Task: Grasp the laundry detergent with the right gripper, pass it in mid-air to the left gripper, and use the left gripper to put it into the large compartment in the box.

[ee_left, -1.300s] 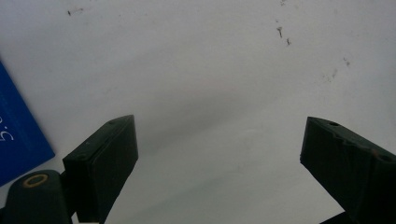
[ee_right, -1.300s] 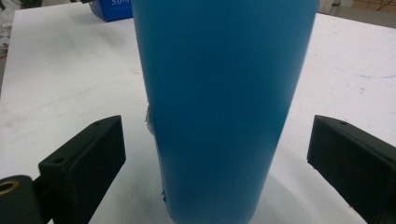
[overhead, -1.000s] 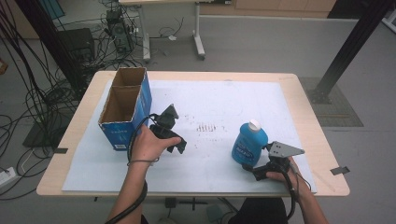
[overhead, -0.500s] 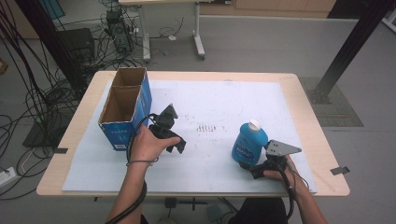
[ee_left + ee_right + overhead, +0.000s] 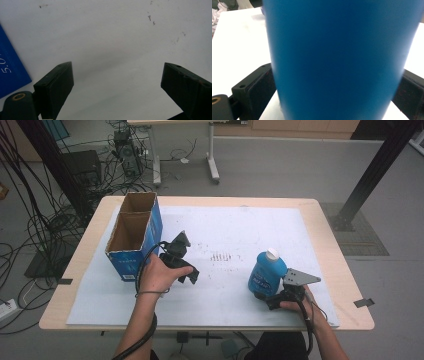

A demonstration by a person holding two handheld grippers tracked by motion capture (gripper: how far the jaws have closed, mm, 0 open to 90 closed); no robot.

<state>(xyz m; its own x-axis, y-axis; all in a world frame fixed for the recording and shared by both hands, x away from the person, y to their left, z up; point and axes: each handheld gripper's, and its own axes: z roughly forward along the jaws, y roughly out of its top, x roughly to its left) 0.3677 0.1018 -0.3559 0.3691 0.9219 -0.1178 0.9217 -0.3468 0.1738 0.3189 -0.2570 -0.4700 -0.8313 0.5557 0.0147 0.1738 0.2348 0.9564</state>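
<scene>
Nothing moved; right gripper [image 5: 272,295] still clamps blue bottle [image 5: 266,274] upright.

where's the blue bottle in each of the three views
High view: the blue bottle stands right of centre on the white sheet, just ahead of the right gripper.
Left gripper view: no bottle here; open jaws over the sheet.
Right gripper view: bottle between both jaws, very close.
Shared landmark: the white sheet.

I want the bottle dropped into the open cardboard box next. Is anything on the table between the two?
Yes: the left gripper, fingers open and empty, sits just right of the cardboard box, roughly on the line from the blue bottle, which the right gripper holds. Otherwise only bare white mat lies between.
</scene>
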